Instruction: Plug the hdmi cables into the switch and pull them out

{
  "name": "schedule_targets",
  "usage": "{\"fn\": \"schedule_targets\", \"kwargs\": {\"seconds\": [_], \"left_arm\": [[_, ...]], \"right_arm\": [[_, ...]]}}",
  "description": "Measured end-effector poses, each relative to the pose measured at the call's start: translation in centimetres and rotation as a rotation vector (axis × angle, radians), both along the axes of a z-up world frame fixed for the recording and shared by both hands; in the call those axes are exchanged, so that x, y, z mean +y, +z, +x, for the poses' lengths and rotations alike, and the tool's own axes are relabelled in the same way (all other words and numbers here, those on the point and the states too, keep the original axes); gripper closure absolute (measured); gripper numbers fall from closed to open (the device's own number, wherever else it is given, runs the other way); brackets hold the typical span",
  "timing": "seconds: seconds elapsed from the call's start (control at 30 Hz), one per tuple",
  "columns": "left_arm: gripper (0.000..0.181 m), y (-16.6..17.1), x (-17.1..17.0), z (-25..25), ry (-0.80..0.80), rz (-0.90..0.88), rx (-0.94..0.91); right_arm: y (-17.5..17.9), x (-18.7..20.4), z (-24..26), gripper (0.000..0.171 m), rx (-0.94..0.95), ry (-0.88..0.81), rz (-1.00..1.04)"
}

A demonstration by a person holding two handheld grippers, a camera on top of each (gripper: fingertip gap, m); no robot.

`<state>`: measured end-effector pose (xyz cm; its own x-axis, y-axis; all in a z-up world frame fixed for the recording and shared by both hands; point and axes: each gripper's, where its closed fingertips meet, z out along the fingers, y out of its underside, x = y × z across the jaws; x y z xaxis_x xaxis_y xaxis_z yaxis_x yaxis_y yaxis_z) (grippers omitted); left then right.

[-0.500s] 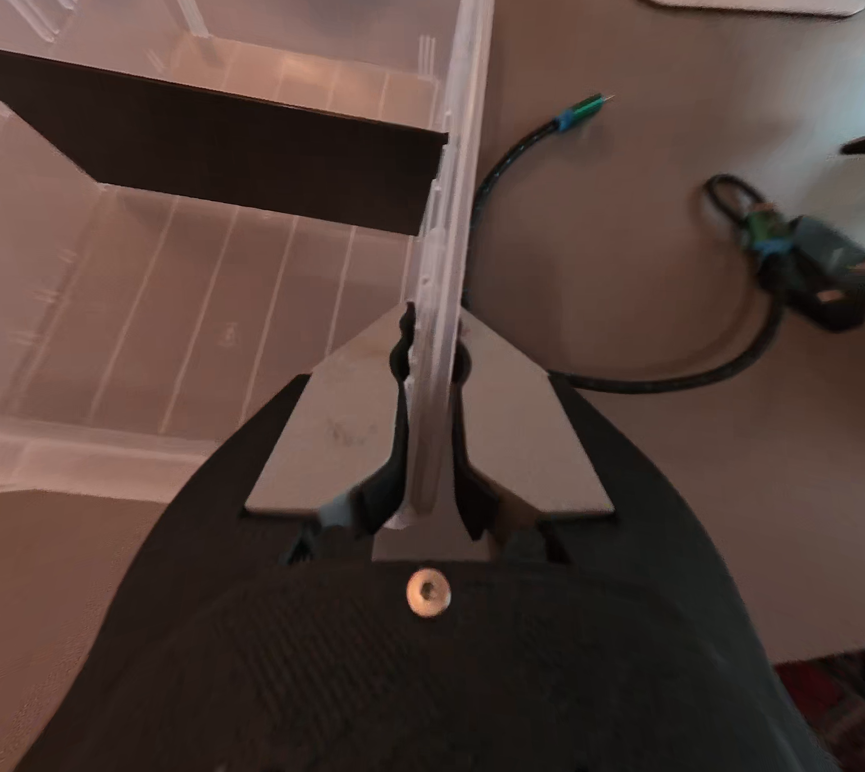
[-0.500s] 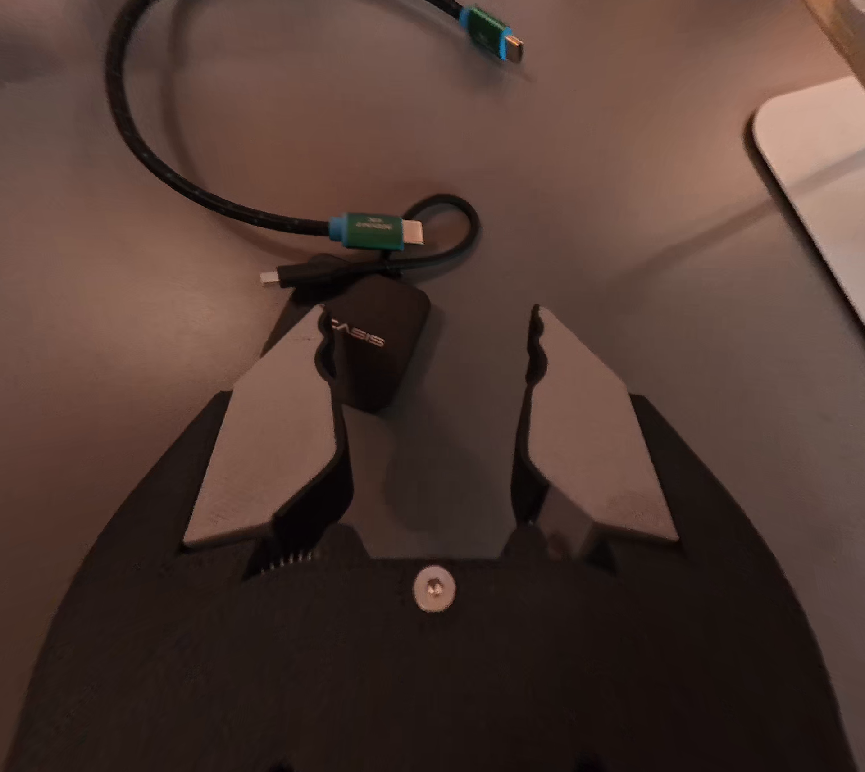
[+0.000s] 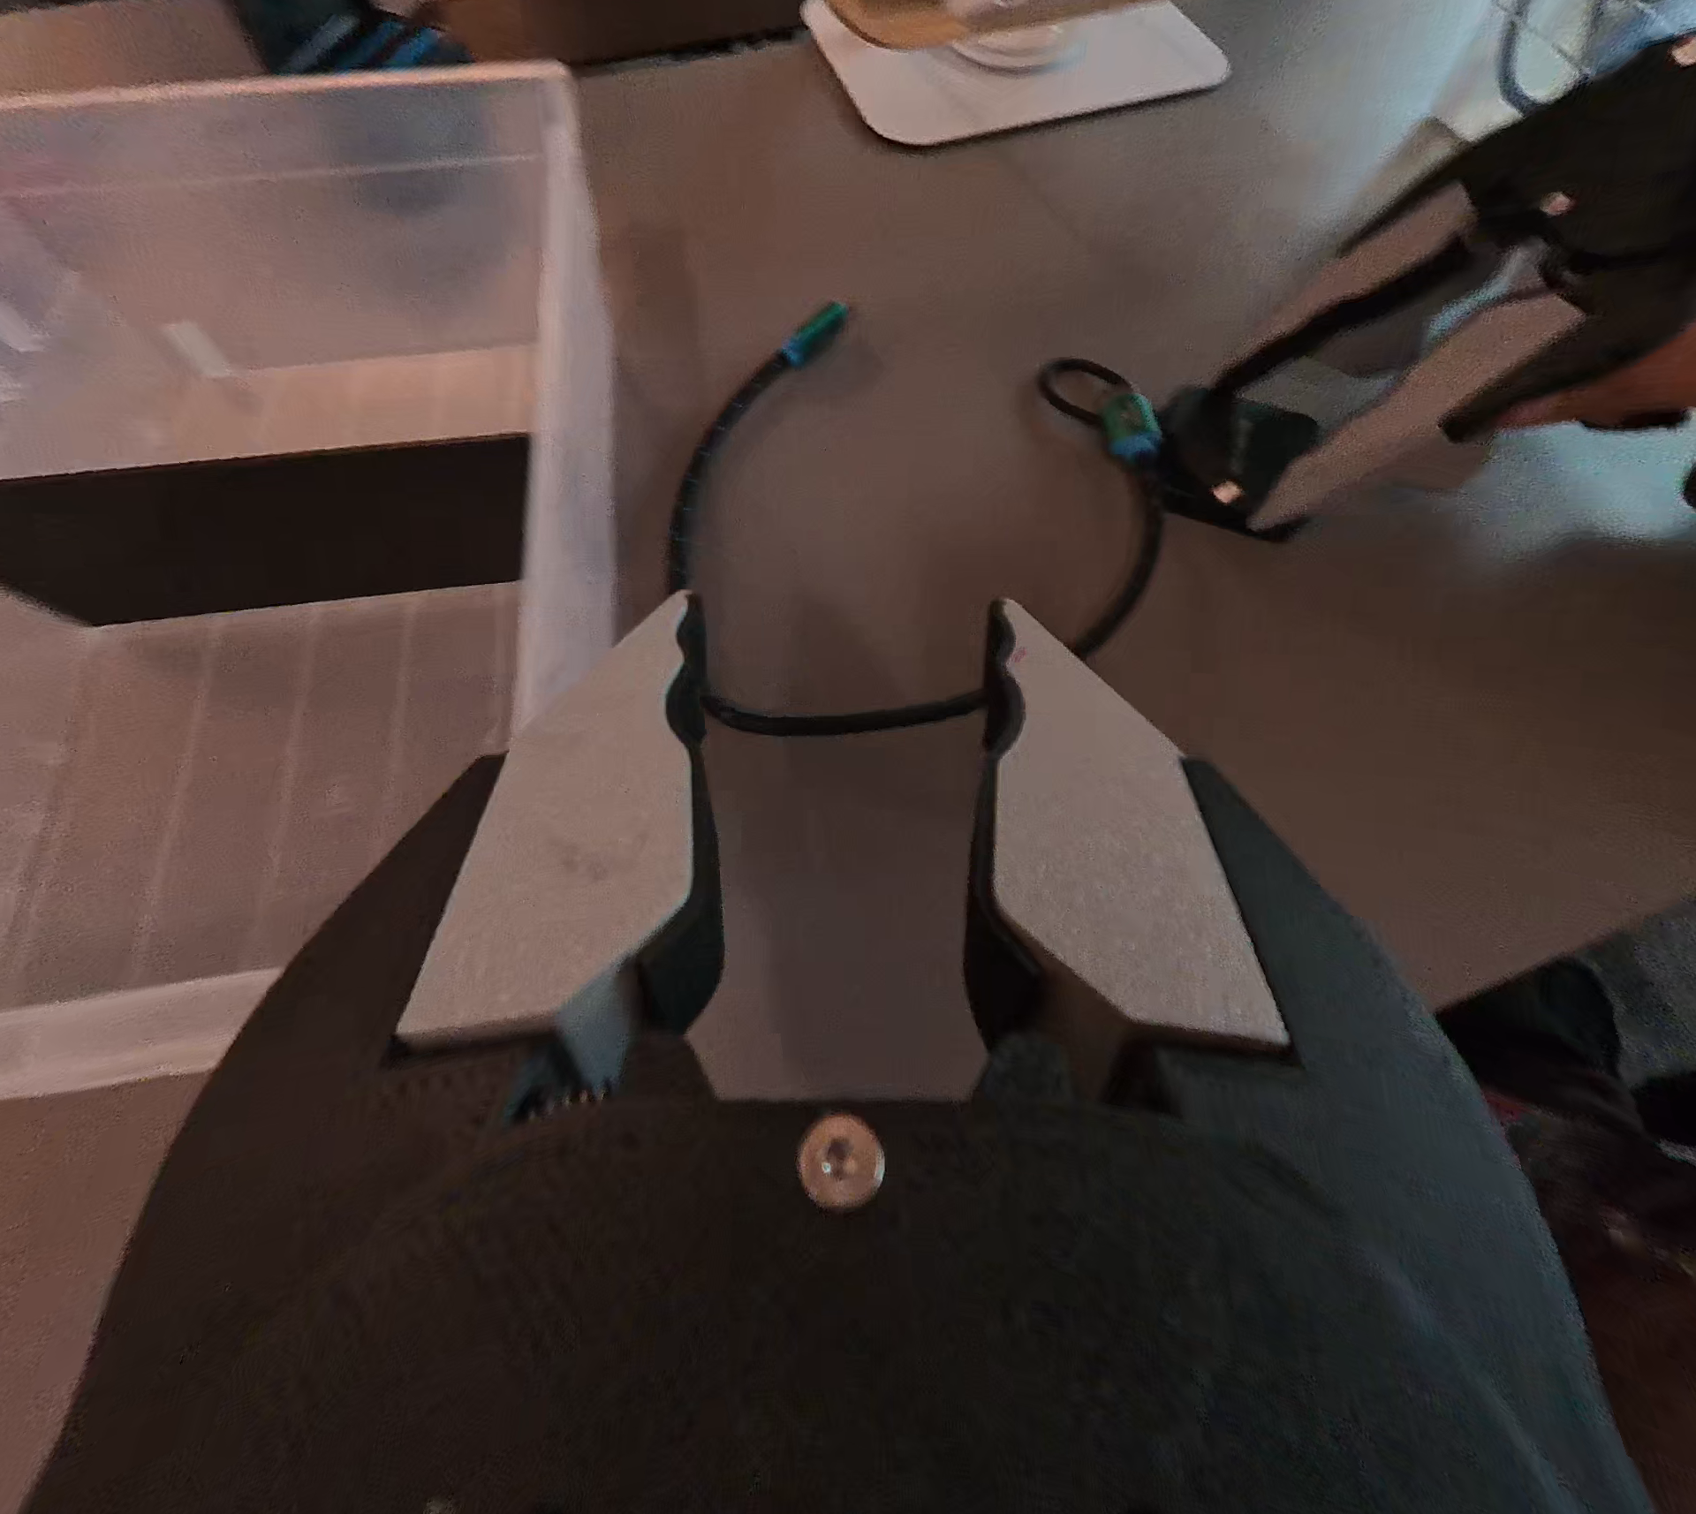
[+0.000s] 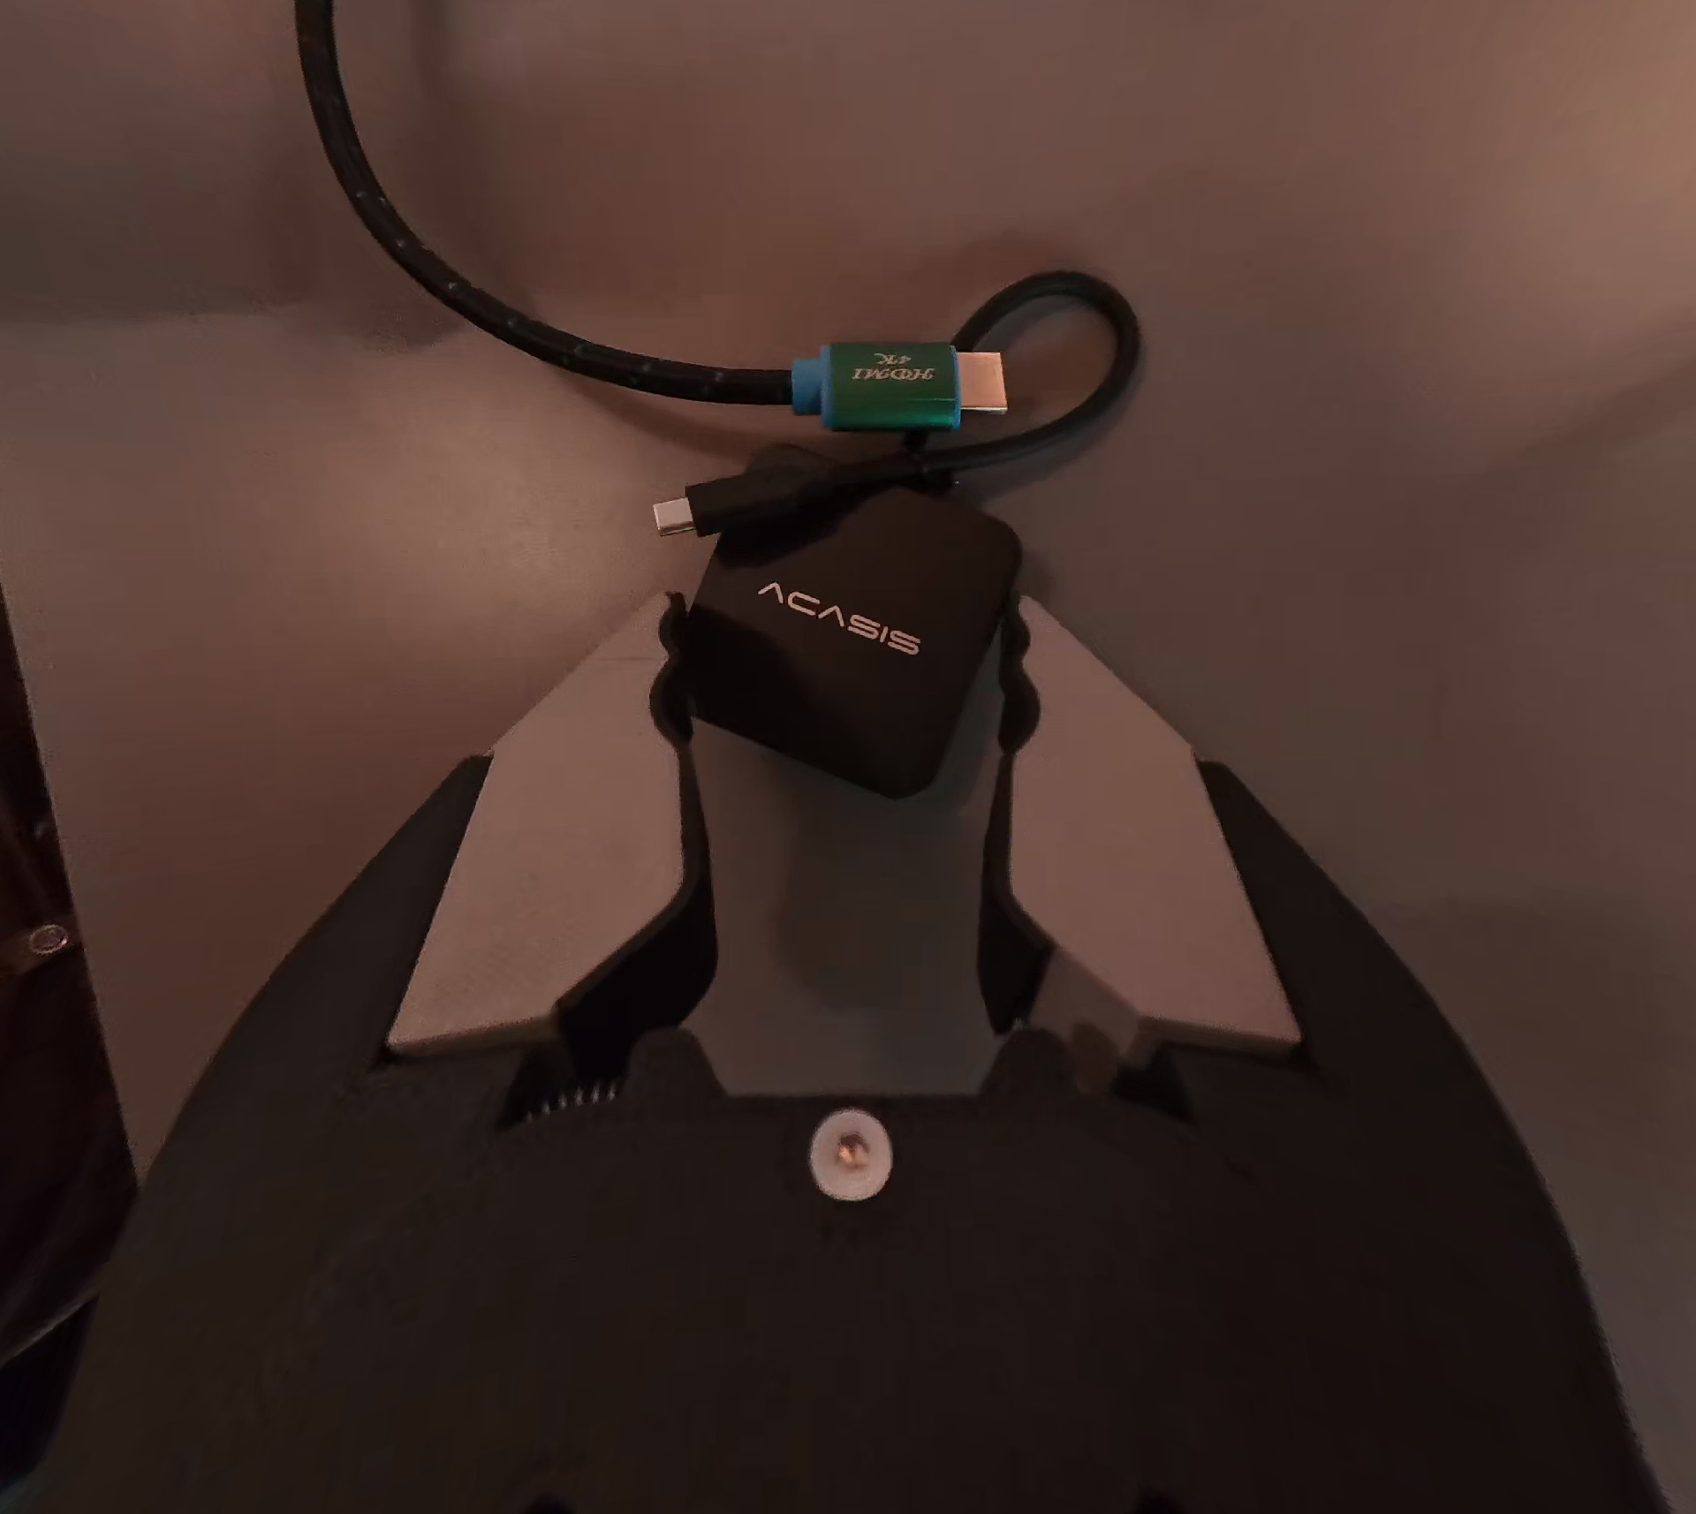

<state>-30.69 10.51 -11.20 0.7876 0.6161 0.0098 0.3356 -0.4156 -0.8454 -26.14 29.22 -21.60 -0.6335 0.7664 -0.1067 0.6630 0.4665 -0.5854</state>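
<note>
Item one, right hand-held gripper [image 4: 840, 667]: fingers spread, bracketing the switch [image 4: 849, 649], a small black square box lying skewed on the table [image 4: 1377, 231]; whether the pads already touch its corners you cannot tell. Square the fingers to two flat sides before closing, since a grip across corners will likely let the box twist when a plug is pushed in. Item two, hdmi cable [image 4: 385, 222]: black braided, one green-and-blue plug [image 4: 895, 387] just beyond the switch, unplugged, its metal tip pointing away from the box; the switch's own short lead [image 4: 1055, 387] loops beside it. Item three, left hand-held gripper [image 3: 840, 676]: fingers apart, holding nothing, over the cable's middle; take a plug body, not the braid. Markings: white lettering on the switch, pale lettering on the plug, not transcribed. Clear plastic bin [image 3: 569, 369] at left.
</note>
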Motion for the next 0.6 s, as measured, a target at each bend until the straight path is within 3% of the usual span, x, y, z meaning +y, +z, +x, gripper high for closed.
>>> {"fn": "schedule_targets", "kwargs": {"seconds": [0.1,0.23,0.27,0.3,0.4,0.6], "left_arm": [[0.125,-1.8,2.4,2.2,-0.116,-0.004,-0.087],[0.129,-3.1,4.5,2.4,-0.151,-0.032,-0.074],[0.13,-3.4,4.9,2.4,-0.158,-0.05,-0.069],[0.13,-3.7,5.5,2.5,-0.173,-0.059,-0.073],[0.131,-4.1,7.5,2.9,-0.232,-0.046,-0.083],[0.131,-6.3,9.6,3.9,-0.298,-0.04,-0.201]], "right_arm": [[0.2,1.1,0.1,0.107,0.018,0.017,0.069],[2.2,4.7,-1.9,0.109,0.228,-0.093,0.298],[3.5,5.8,-2.6,0.147,0.327,-0.141,0.37],[5.2,6.2,-3.0,0.171,0.439,-0.151,0.417],[7.7,5.7,-2.9,0.171,0.601,-0.125,0.464],[4.1,7.4,-3.4,0.171,0.411,-0.208,0.346]]}}
